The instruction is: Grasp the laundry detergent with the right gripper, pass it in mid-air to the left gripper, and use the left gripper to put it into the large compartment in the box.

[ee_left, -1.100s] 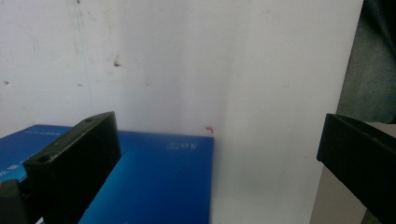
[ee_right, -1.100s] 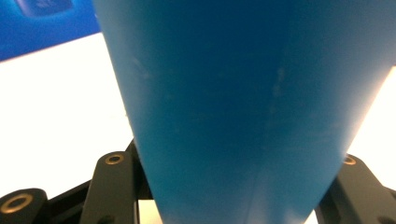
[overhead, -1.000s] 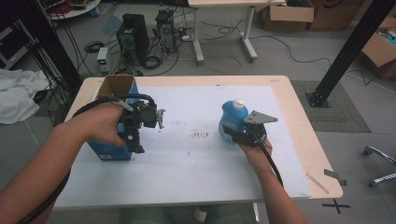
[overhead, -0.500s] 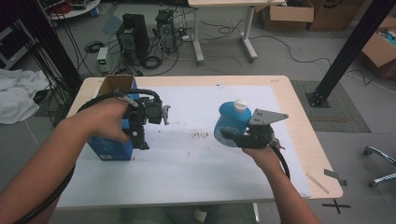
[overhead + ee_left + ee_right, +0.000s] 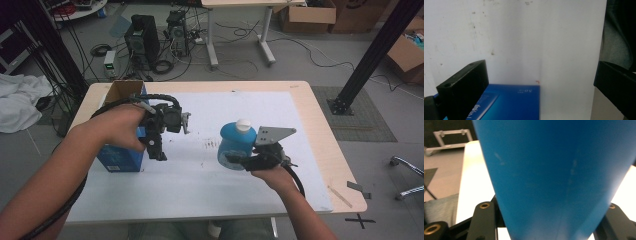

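High view: both forearms reach in from the bottom edge over a table [image 5: 310, 125] covered by a white sheet [image 5: 210, 185]. The left forearm angles up and to the right, and its hand [image 5: 117, 127] grips the left claw [image 5: 159, 150] above a blue box [image 5: 120, 160] that stands near the table's left edge with its top flaps open. The claw points down toward the sheet beside the box; its cable loops back over the wrist. The right hand [image 5: 270, 175] holds the right claw [image 5: 234, 159] pointing left, its grey plate on top, closed around the lower body of a blue bottle [image 5: 235, 142] with a white cap [image 5: 243, 124], right of the sheet's middle. Whether the bottle's base touches the sheet I cannot tell.

Left gripper view: the left claw [image 5: 541, 90] is spread wide, one jaw at the left edge and the other at the far right, with nothing between them. The box [image 5: 509, 102] lies below, just beside the left jaw, on the speckled sheet [image 5: 524, 37].

Right gripper view: the bottle [image 5: 556, 175] sits between the jaws of the right claw [image 5: 551, 225], which press against its sides. Part of the table [image 5: 471, 182] shows behind.
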Available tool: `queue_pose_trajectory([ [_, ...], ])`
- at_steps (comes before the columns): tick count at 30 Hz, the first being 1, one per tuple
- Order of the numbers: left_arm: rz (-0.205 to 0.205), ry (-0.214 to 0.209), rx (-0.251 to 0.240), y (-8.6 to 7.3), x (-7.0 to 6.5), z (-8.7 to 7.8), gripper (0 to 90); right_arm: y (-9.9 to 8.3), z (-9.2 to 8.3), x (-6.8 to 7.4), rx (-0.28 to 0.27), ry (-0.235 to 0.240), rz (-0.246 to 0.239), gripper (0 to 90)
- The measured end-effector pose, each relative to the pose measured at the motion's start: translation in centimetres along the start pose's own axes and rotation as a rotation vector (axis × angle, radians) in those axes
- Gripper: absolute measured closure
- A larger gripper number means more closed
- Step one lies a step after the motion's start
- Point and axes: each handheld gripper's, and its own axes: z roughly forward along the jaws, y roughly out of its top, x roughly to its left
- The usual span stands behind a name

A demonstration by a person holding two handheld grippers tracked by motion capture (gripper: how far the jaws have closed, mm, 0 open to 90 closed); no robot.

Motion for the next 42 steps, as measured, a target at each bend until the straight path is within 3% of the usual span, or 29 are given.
queue_pose_trajectory([
  [8,0.01,-0.015,-0.001,0.8,-0.3,-0.4,0.1,0.2,3.3,1.3,0.038,0.121,-0.04,43.9],
  [17,0.013,-0.037,-0.019,1.4,-0.9,-0.6,0.1,0.9,7.4,2.4,0.081,0.211,-0.056,43.9],
  [27,0.01,-0.055,-0.033,1.6,-1.4,-0.6,0.1,1.9,11.1,3.2,0.083,0.251,-0.061,44.1],
  [42,-0.017,-0.072,-0.052,1.7,-1.8,0.1,0.3,3.0,13.5,3.9,0.073,0.264,-0.066,44.1],
])
